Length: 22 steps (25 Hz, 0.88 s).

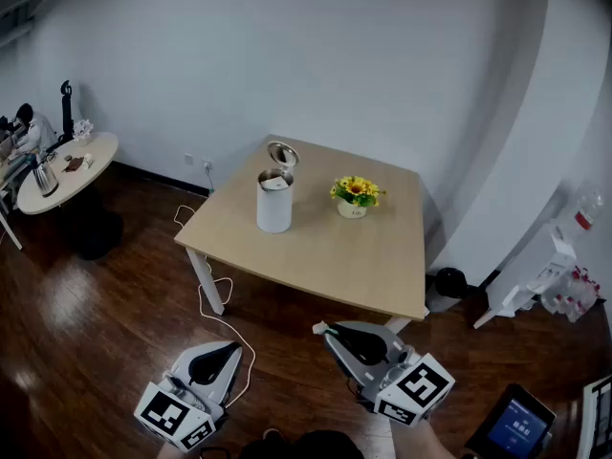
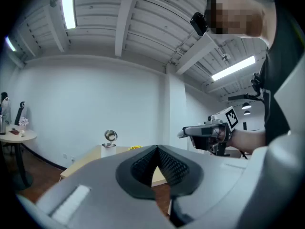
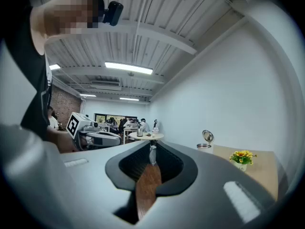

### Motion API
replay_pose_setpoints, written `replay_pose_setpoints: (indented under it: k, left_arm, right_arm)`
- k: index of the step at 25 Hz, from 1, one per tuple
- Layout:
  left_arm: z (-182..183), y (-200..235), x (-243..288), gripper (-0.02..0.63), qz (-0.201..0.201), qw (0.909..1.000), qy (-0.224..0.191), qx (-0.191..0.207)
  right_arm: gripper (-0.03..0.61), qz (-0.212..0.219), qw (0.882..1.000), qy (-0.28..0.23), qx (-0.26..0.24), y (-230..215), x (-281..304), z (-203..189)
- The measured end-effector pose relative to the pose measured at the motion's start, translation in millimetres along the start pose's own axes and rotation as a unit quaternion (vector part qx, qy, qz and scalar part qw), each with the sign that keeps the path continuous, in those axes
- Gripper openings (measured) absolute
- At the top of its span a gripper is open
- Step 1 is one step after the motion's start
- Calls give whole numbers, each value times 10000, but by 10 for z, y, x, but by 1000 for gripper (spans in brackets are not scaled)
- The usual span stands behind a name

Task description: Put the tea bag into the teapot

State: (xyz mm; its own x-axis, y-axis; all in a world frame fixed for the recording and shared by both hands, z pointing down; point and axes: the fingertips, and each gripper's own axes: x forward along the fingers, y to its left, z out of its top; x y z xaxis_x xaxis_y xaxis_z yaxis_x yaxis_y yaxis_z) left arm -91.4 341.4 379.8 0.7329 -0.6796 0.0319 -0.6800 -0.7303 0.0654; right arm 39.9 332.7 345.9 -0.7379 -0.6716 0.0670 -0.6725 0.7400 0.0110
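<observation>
Recorder: Grippers, two, both low in the head view over the wood floor (image 1: 96, 304), short of the table (image 1: 316, 256). State of the left gripper (image 1: 232, 349)?

Checker: Tips pressed together, with one small triangular gap behind them. Nothing is held in it (the table edge shows through).

Recorder: Right gripper (image 1: 321, 330)?

Checker: Jaws nearly together, a narrow slit between them. They pinch one small white sliver at the tips, the tea bag (image 3: 152, 154). Little of it shows, and its shape cannot be made out.

Recorder: Teapot?

Checker: One teapot (image 1: 274, 204), white, cylindrical, upright on the far left part of the table. Its lid (image 1: 282, 153) is tipped up and open. It is well apart from both grippers, so the tea bag is outside it.

Recorder: Other items on that table?

Checker: One pot of yellow flowers (image 1: 356, 197), near the teapot on its right in the head view, not touching.

Recorder: Rest of the room?

Checker: One round table (image 1: 91, 151) far left, with one metal kettle (image 1: 44, 175) and a few small items on it. One seated person (image 1: 29, 132) is beside it. One white cable (image 1: 200, 299) lies on the floor by the table leg. One lit screen (image 1: 516, 426) is at lower right.
</observation>
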Motion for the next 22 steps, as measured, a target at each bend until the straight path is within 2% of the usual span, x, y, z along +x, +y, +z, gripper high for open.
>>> replay_pose_setpoints:
  k: [8, 18, 22]
  left_arm:
    - [-40, 400, 311, 5, -35, 9999, 39, -107]
    - [124, 1132, 1000, 5, 202, 9997, 79, 73]
    - [179, 1345, 1314, 5, 281, 9996, 92, 26]
  right_arm:
    - [40, 22, 9999, 83, 54, -363, 417, -23]
    - [40, 227, 9997, 59, 45, -1152, 1097, 20]
    - [40, 326, 9994, 68, 39, -1483, 1321, 70]
